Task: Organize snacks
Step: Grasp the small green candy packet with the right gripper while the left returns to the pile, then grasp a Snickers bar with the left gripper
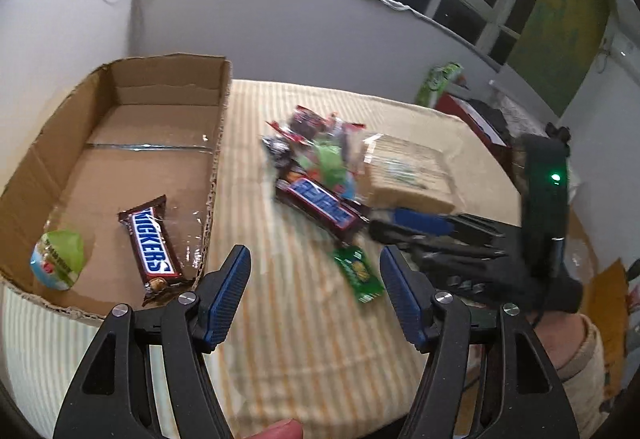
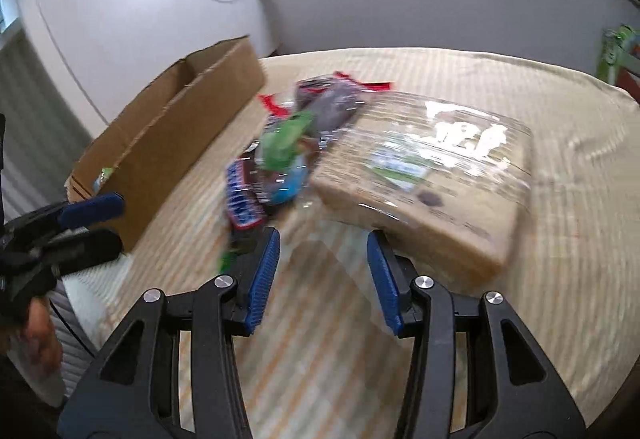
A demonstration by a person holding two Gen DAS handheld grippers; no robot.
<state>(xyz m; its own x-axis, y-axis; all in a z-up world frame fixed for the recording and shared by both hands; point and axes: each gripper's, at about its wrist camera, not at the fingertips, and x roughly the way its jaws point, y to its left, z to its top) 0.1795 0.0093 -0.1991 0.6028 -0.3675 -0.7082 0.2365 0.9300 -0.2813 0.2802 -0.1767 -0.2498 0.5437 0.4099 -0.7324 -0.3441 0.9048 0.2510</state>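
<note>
1. On the striped tablecloth (image 1: pixel 304 319), at the left, stands an open cardboard box (image 1: pixel 168 79) serving as the collection container.
2. Items already in the box: one Snickers bar (image 1: pixel 154 249) lying flat on the near part of the box floor, and a small round green-lidded snack cup (image 1: pixel 60 259) to its left, in the near-left corner. The far part of the box holds nothing visible.
3. Items outstanding, right of the box: a second Snickers bar (image 1: pixel 322 205) at the near edge of a mixed heap of wrappers (image 1: pixel 316 147); a small green packet (image 1: pixel 358 273) lying apart, nearer the camera; and a large clear-wrapped tan package (image 2: pixel 432 183) to the right of the heap. Motion blur prevents an exact count or identification of the heap's contents.
4. Left gripper (image 1: pixel 314 269): jaws spread wide, nothing between them, held above the cloth between the box and the green packet.
5. Right gripper (image 2: pixel 322 267): jaws likewise apart and empty, low over the cloth just near of the heap and the tan package. In the left wrist view it reaches in from the right, beside the second Snickers bar.
6. Assessment: two items packed, the larger share remaining; the task appears to be at an early stage. The right gripper seems best placed for the next pick, probably the second Snickers bar or the tan package.
</note>
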